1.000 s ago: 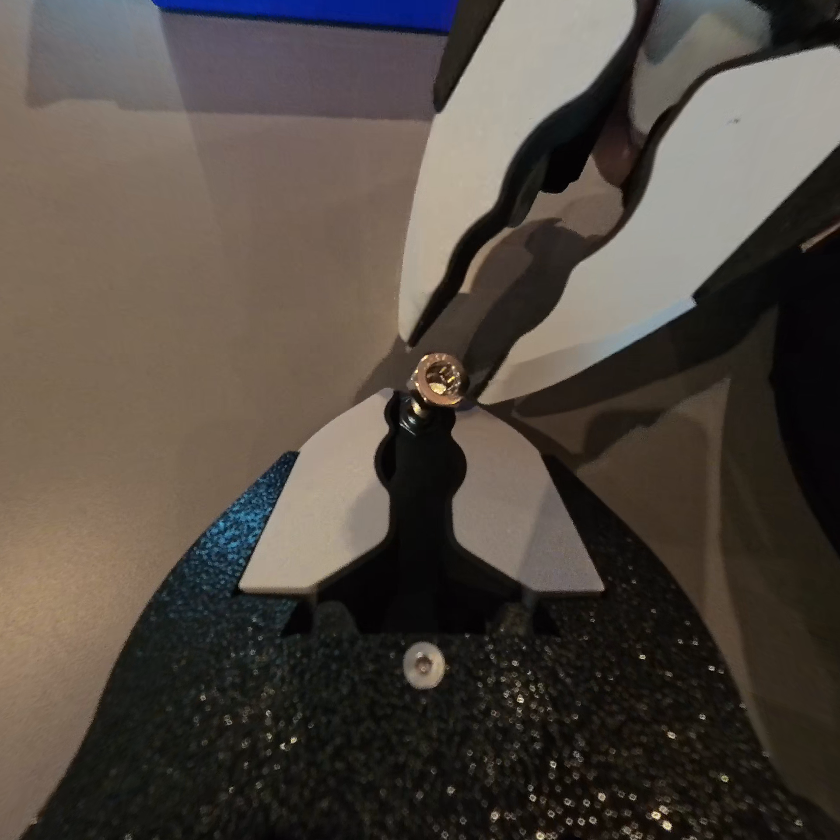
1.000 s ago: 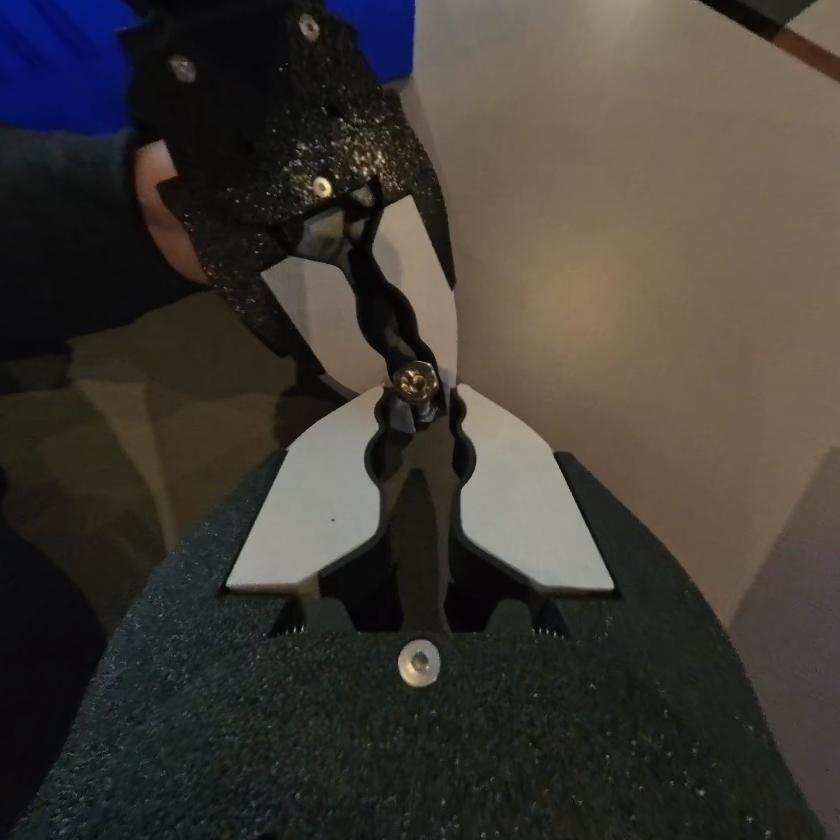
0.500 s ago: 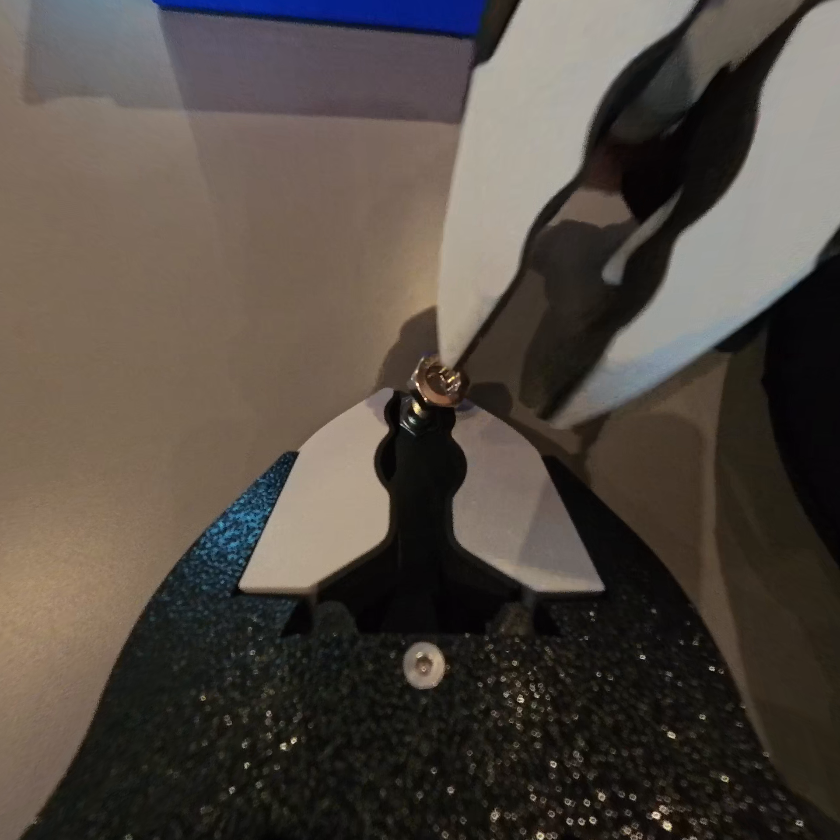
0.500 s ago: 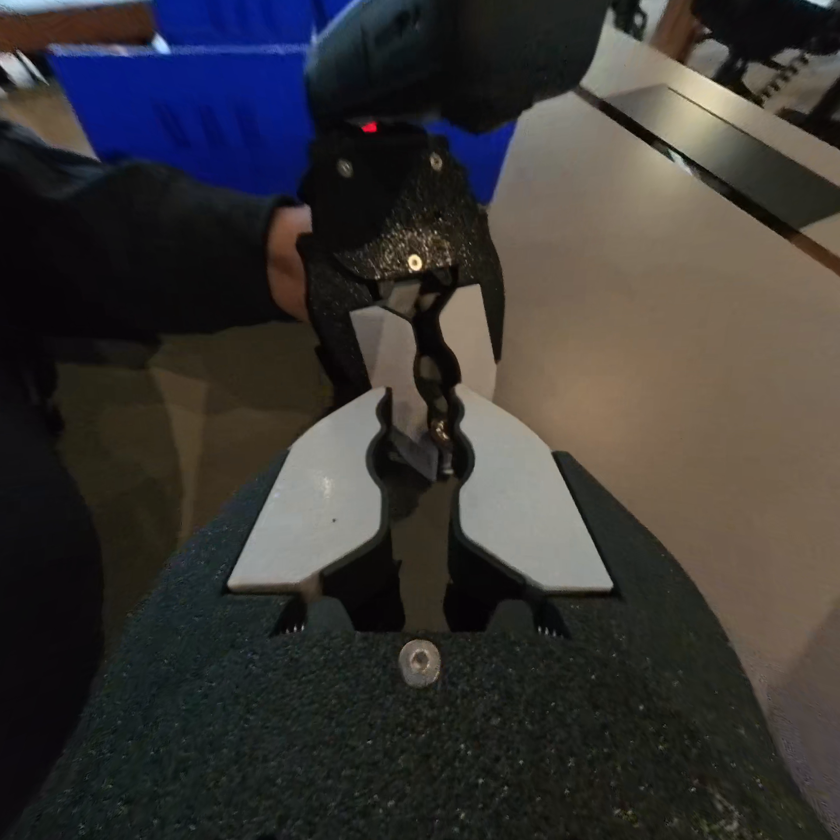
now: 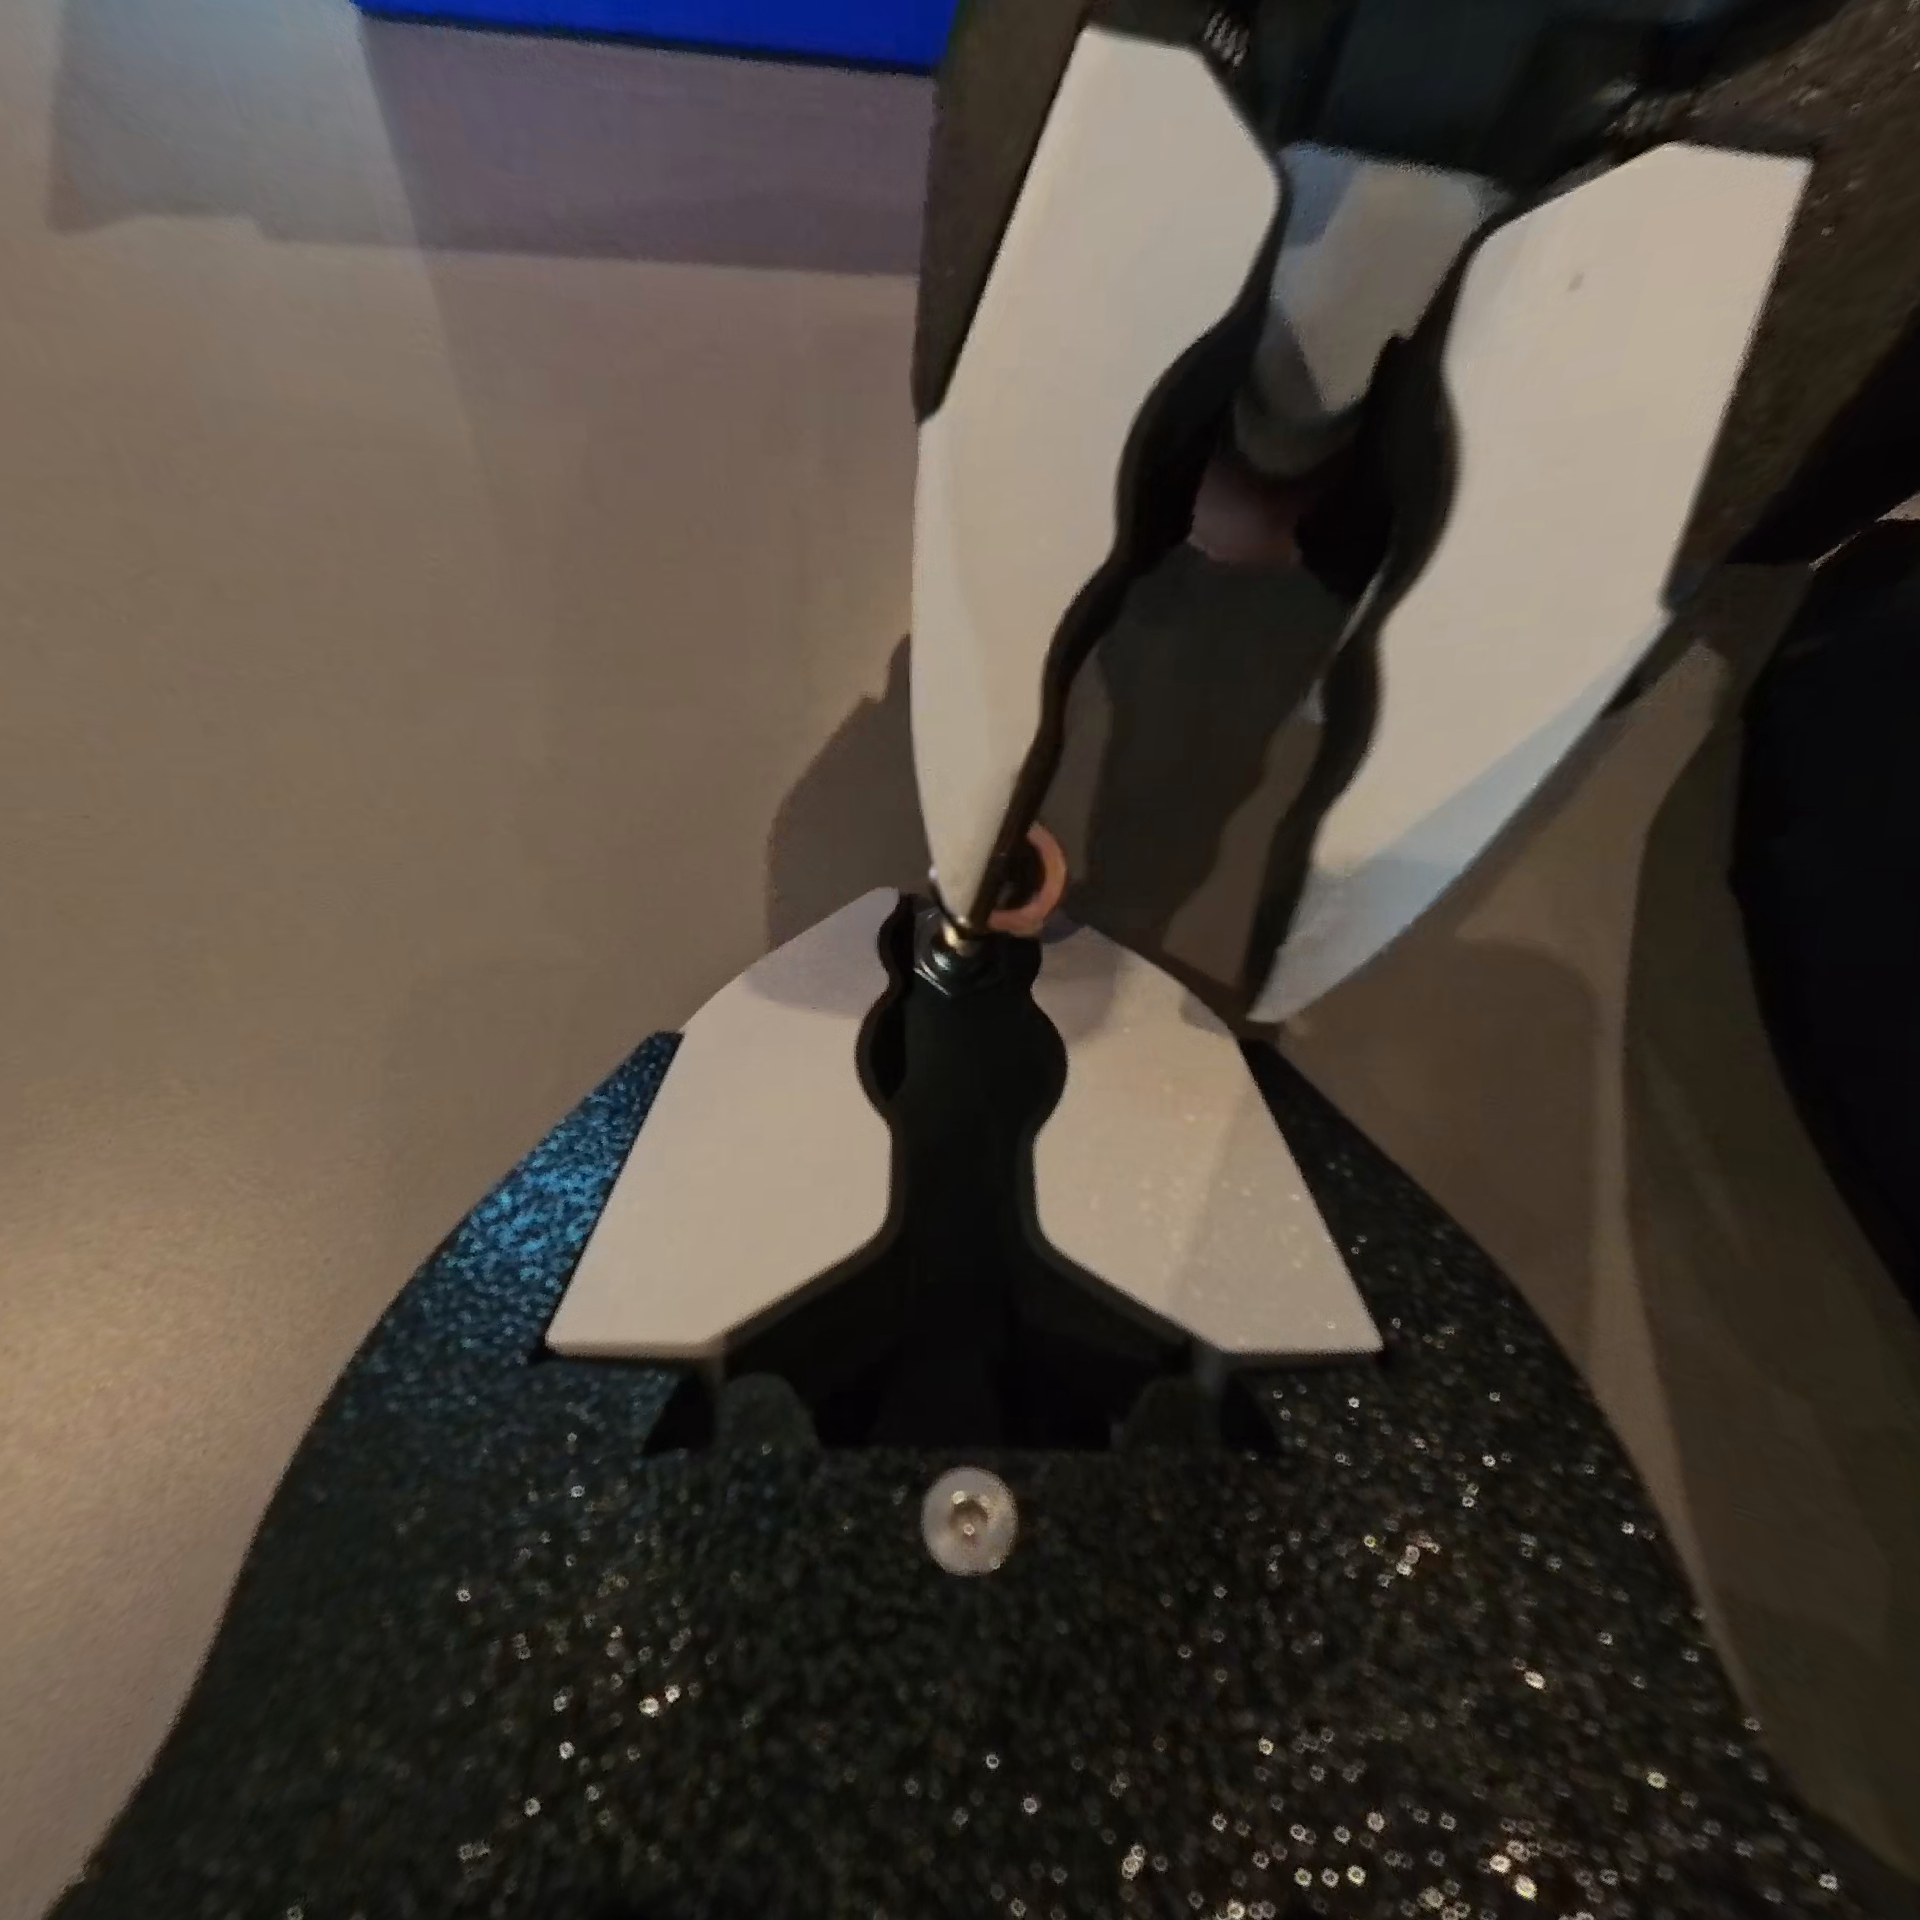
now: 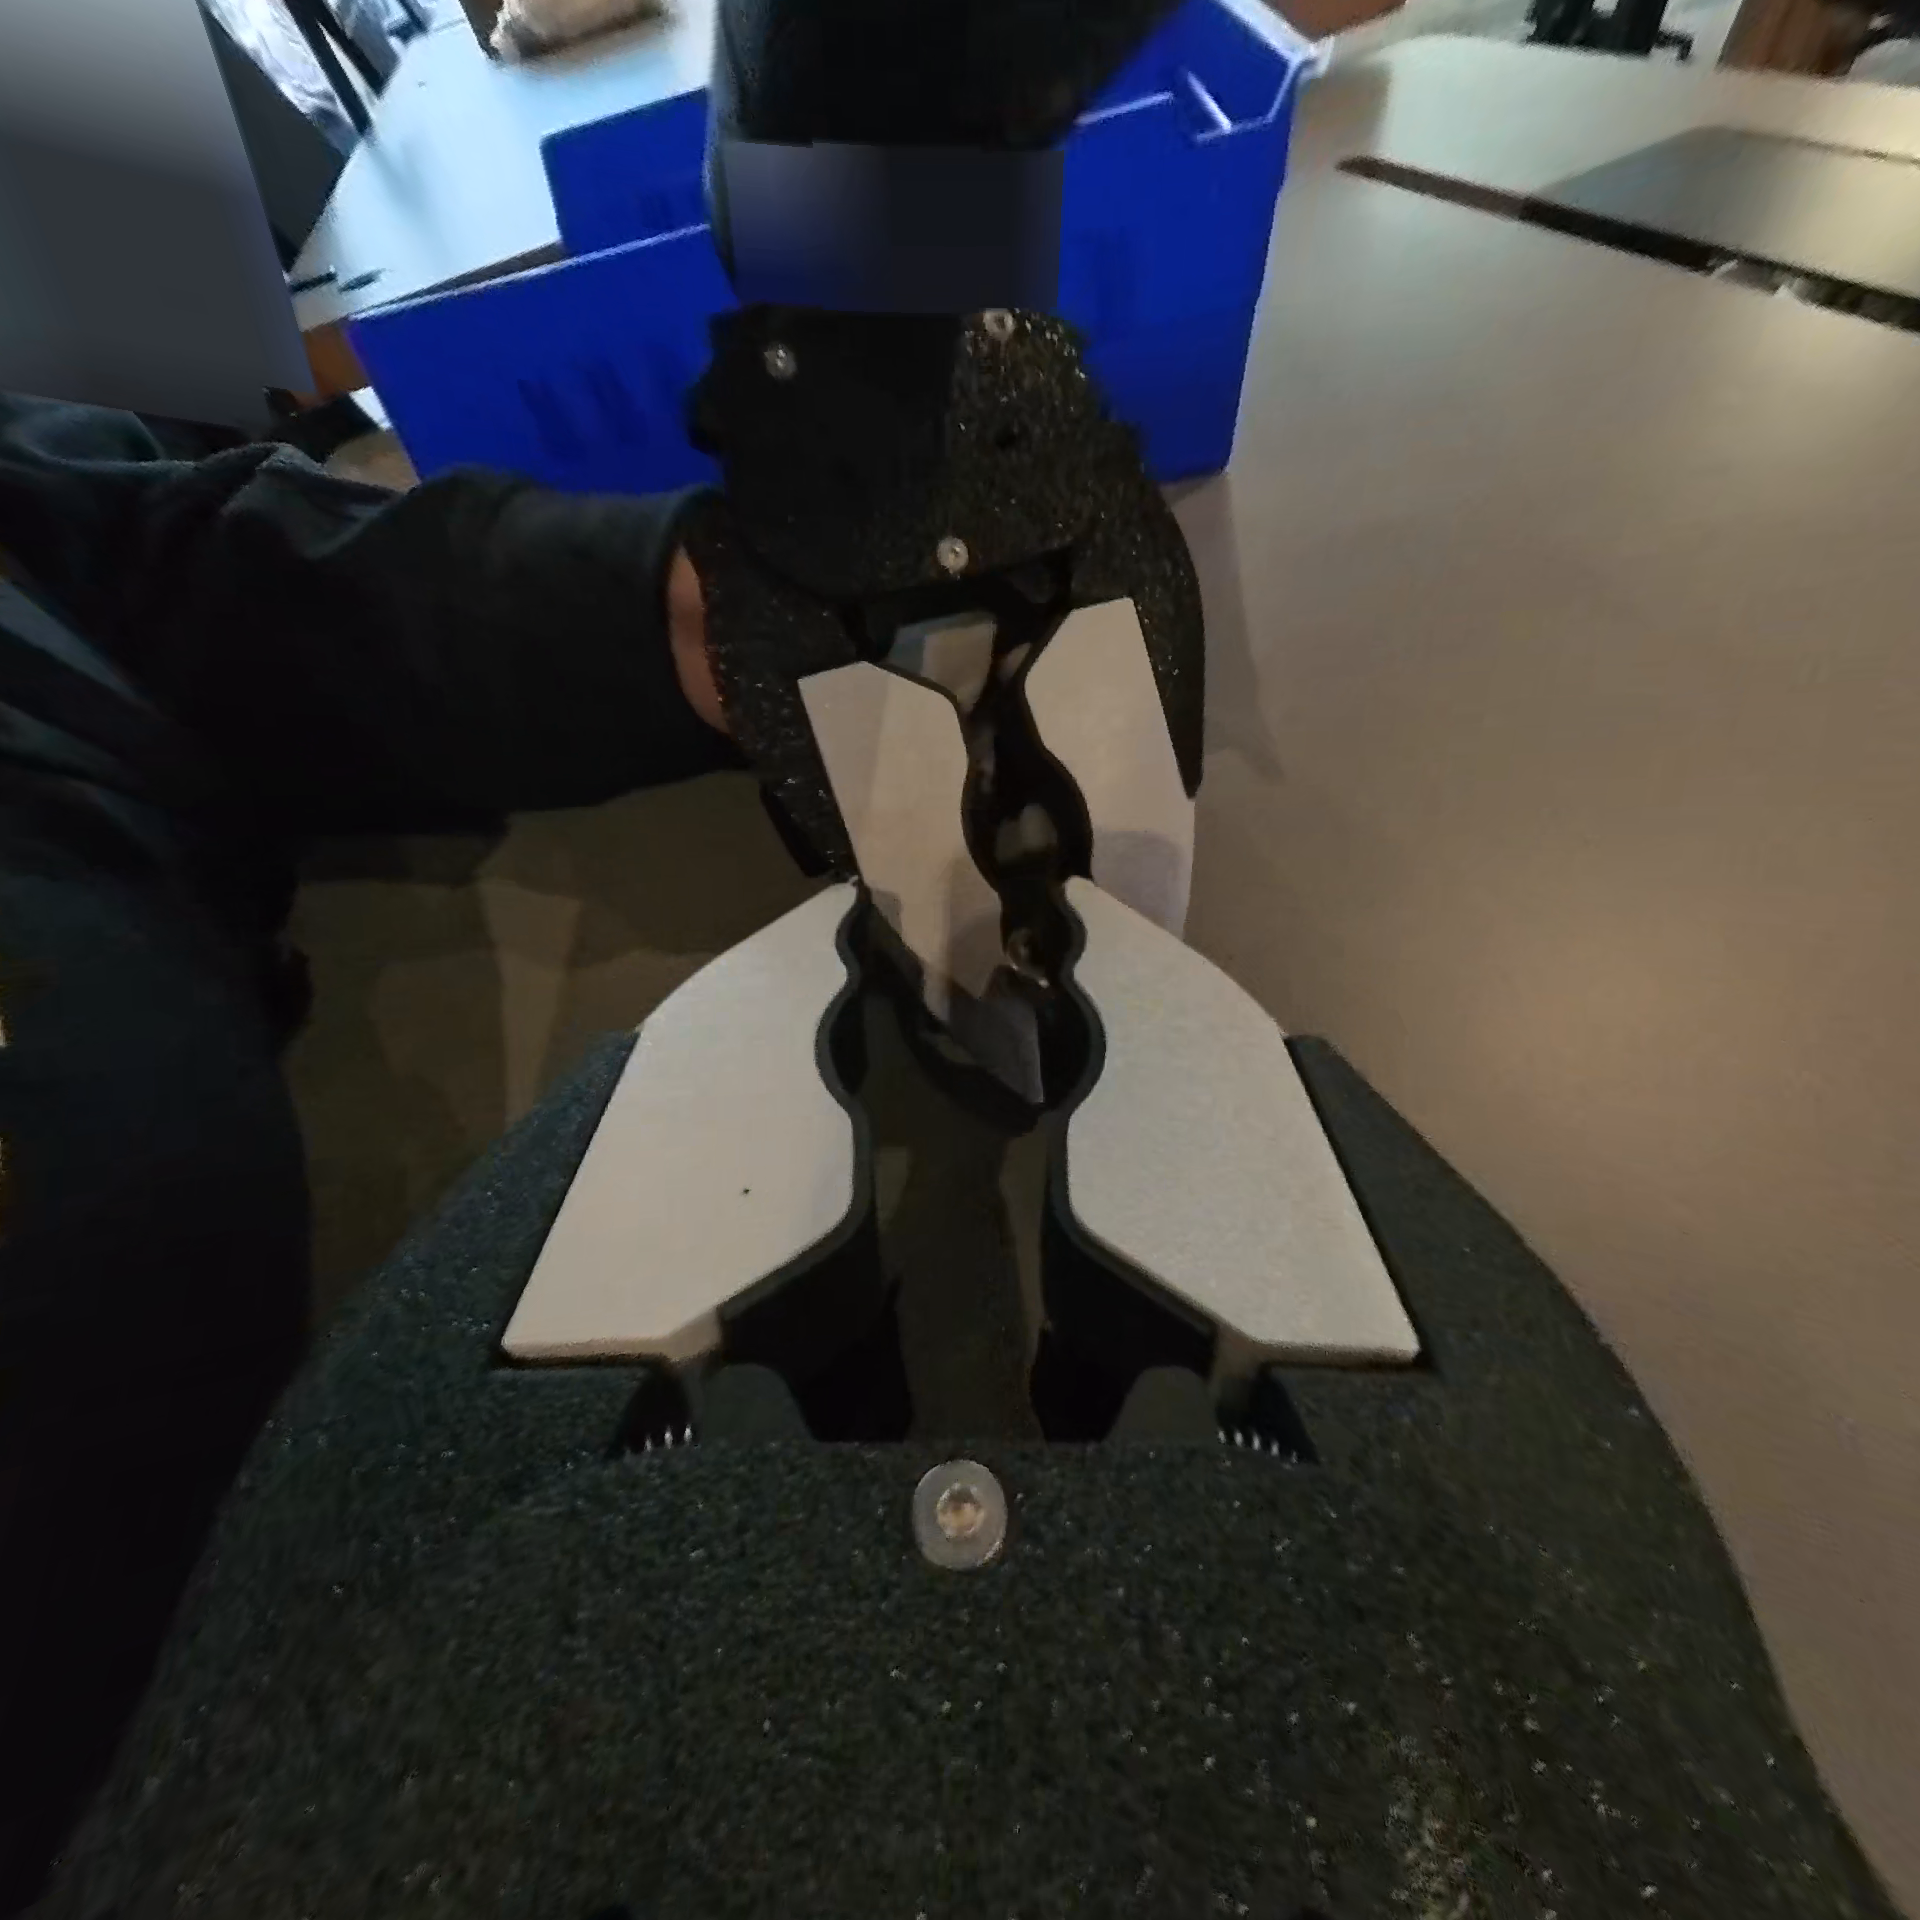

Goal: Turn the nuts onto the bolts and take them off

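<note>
A small metal bolt [image 5: 1027, 883] with a brassy head sticks out of my left gripper [image 5: 966, 935], which is shut on its shank. A dark piece, perhaps the nut [image 5: 943, 962], sits at the fingertips. My right gripper [image 5: 1122, 935] comes in from the upper right, open, with one fingertip touching the bolt head. In the right wrist view my right gripper [image 6: 961, 904] is open. The left gripper's tips [image 6: 997, 987] and the bolt [image 6: 1023, 943] lie between its fingers. Both grippers are held above the table.
A beige table [image 5: 416, 675] lies below and also shows at the right of the right wrist view [image 6: 1558, 779]. A blue bin [image 6: 1153, 260] stands behind the left gripper. A person's dark sleeve [image 6: 364, 623] holds the left gripper. A dark slot [image 6: 1662, 229] crosses the far table. There is about 5 cm between the tips of the two grippers.
My right gripper was shut on the bolt's end a second ago; it has opened and swung round, and its fingers now straddle the left gripper's tips. The left gripper has kept its hold.
</note>
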A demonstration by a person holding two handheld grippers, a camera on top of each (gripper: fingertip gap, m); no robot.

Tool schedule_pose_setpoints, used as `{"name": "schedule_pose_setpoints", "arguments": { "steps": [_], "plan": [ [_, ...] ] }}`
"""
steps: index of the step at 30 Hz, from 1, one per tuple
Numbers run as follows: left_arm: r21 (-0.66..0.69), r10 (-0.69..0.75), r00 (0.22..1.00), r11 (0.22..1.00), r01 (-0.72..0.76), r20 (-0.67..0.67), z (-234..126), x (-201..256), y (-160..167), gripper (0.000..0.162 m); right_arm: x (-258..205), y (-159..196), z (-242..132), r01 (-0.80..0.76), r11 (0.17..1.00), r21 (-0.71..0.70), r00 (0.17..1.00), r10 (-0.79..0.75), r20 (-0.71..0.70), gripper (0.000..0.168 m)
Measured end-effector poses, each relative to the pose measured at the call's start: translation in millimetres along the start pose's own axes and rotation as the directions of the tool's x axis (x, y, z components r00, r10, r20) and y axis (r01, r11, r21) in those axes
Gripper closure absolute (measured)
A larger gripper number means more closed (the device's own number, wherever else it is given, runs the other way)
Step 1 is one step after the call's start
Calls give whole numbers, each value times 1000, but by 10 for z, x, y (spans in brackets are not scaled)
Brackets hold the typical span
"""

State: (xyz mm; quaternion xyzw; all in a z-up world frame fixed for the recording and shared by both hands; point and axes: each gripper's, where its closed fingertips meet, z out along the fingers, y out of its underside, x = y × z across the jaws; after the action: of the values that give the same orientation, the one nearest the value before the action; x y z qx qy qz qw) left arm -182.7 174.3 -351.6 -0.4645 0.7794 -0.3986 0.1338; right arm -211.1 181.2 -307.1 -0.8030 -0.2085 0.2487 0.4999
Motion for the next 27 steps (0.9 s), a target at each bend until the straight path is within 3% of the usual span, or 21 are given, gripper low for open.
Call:
{"name": "schedule_pose_setpoints", "arguments": {
  "steps": [6, 10, 22, 27],
  "plan": [
    [0, -1, 1000, 1000, 1, -1, 0, 1, 0, 146, -5, 2, 1, -4, 1000, -3, 1000, 4, 11, 138],
    [0, -1, 1000, 1000, 1, -1, -1, 2, -1, 146, 45, -89, -102, 54, 995, 78, 997, -50, -52, 142],
    [0, -2, 1000, 1000, 2, -2, 0, 3, -2, 146, 97, 110, -145, 103, 993, -53, 991, -107, -86, 142],
    [0, -2, 1000, 1000, 2, -2, -1, 2, -1, 146, 124, 53, -127, 119, 992, -26, 987, -122, -106, 140]
  ]
}}
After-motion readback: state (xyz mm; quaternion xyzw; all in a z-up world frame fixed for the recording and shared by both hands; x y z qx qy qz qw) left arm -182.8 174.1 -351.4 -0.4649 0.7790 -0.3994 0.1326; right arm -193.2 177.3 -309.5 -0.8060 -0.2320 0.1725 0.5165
